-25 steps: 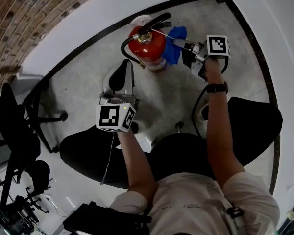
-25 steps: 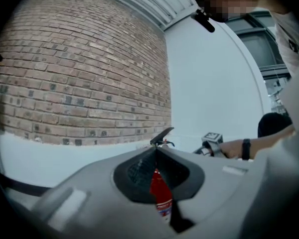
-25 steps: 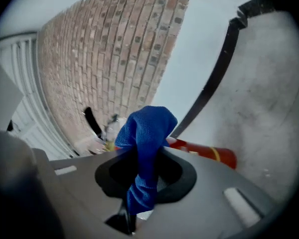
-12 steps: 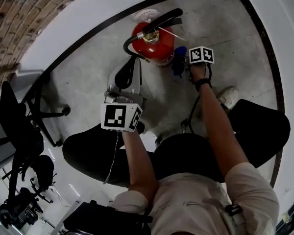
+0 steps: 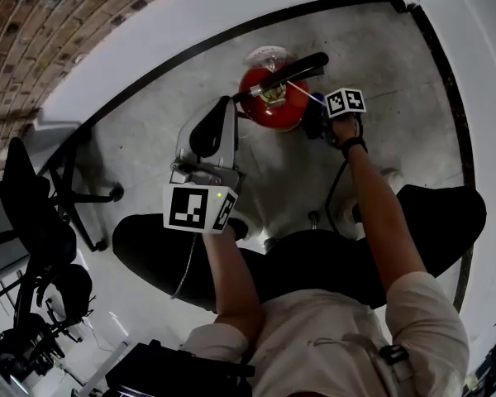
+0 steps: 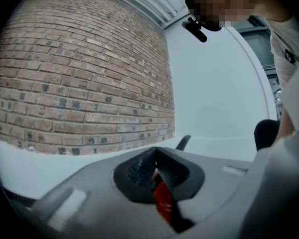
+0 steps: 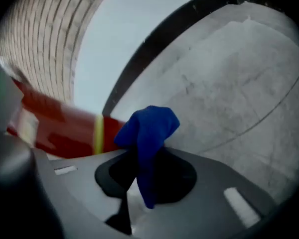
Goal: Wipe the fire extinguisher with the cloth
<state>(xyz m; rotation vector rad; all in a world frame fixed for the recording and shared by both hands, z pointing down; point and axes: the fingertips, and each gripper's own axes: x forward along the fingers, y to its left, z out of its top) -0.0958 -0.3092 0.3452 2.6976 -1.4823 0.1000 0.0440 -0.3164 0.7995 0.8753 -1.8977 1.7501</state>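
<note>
Brick wall (image 5: 41,23), seemingly concrete floor (image 5: 149,131)

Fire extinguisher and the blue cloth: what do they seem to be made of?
Fire extinguisher: probably painted metal. The red body looks smooth and rigid, and the valve on top is brass-coloured. Cloth: soft fabric, possibly microfibre. It droops in limp, matte folds.
</note>
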